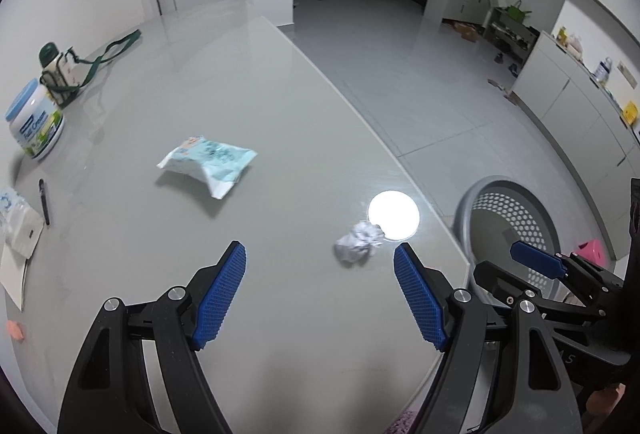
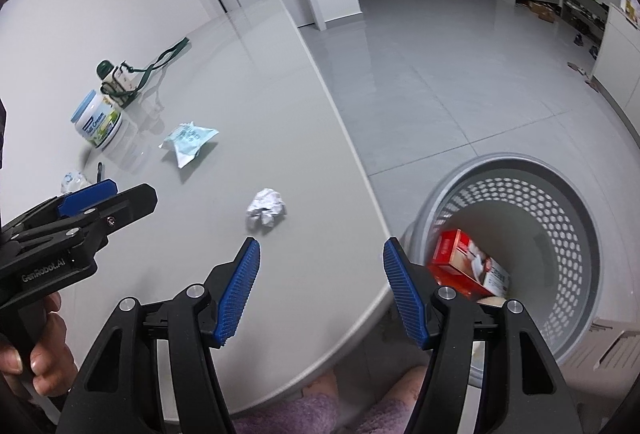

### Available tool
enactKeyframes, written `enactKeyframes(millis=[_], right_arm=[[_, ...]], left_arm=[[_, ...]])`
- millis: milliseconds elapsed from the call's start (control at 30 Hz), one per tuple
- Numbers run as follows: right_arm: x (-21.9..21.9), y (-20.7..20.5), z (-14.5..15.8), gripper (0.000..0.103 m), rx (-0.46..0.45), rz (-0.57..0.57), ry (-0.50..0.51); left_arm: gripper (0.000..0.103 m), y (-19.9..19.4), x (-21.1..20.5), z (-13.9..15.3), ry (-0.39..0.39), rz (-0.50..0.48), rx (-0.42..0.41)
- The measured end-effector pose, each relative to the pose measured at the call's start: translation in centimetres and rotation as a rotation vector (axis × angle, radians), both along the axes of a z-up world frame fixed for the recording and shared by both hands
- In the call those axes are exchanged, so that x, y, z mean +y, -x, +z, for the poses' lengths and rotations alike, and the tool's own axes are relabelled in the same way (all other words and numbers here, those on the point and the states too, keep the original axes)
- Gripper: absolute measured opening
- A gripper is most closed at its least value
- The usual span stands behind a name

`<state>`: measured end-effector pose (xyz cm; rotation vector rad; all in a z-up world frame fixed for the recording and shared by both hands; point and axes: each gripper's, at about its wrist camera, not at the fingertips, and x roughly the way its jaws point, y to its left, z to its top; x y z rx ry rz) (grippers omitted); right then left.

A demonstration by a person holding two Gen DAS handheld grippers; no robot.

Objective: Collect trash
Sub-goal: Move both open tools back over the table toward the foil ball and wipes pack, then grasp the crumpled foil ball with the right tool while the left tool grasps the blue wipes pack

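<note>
One red box [image 2: 468, 266] in the basket [image 2: 576, 193] shows only from the right wrist.

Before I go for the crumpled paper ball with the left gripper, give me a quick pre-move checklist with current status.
1. left gripper open wide enough for the crumpled paper ball: ok.
2. Ball free of other things, lying alone on the table: ok.
3. Path to the ball: ok, it lies just ahead, nearer the right finger.
4. right gripper empty and open: ok. It hangs over the table edge beside the basket.
5. Basket ready to receive: ok, only a red box in view inside.
6. More trash left after this: the blue-white wrapper is on the table, not ok yet.
</note>
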<state>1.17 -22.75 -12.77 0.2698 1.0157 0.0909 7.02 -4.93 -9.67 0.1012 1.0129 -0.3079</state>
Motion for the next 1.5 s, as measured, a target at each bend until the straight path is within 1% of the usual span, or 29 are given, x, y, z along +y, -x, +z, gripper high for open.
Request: enactKeyframes(millis=[300,633,733,933,1067,1200,1333,1500], right_arm=[[3.4,-1.8,-0.8,0.062,0.010,0.040,-0.001],[5.9,-3.5,-2.4,0.062,0.027,0.034,-0.005],[6.4,-3.8,-2.9,0.062,0.032,0.032,0.001],[7.0,-4.8,-4.7,0.062,0.065,0.019,0.013],[7.2,-5.7,-6.1,0.062,0.089,-0.006,0.014],[7.4,-6.7,-7.3,0.062,0.111,-0.037,0.030],[7.7,-7.5,-7.7,0.062,0.108,-0.053,0.045],[8.4,-8.1,-7.9,0.061,0.093,-0.063,0.105]], left_arm=[[0.075,-0.9,3.6,-1.2,-0.011,0.050,0.006],[0.076,-2.3,6.4,-3.2,-0.027,0.082,0.028],[0.078,-2.8,7.0,-3.8,-0.029,0.089,0.032],[0.082,-3.5,8.0,-4.9,-0.036,0.100,0.037],[0.082,-3.8,8.2,-5.7,-0.043,0.104,0.045],[0.082,-4.3,8.6,-6.4,-0.044,0.115,0.055],[0.082,-4.9,9.1,-6.8,-0.040,0.122,0.053],[0.082,-5.5,9.6,-6.9,-0.037,0.133,0.052]])
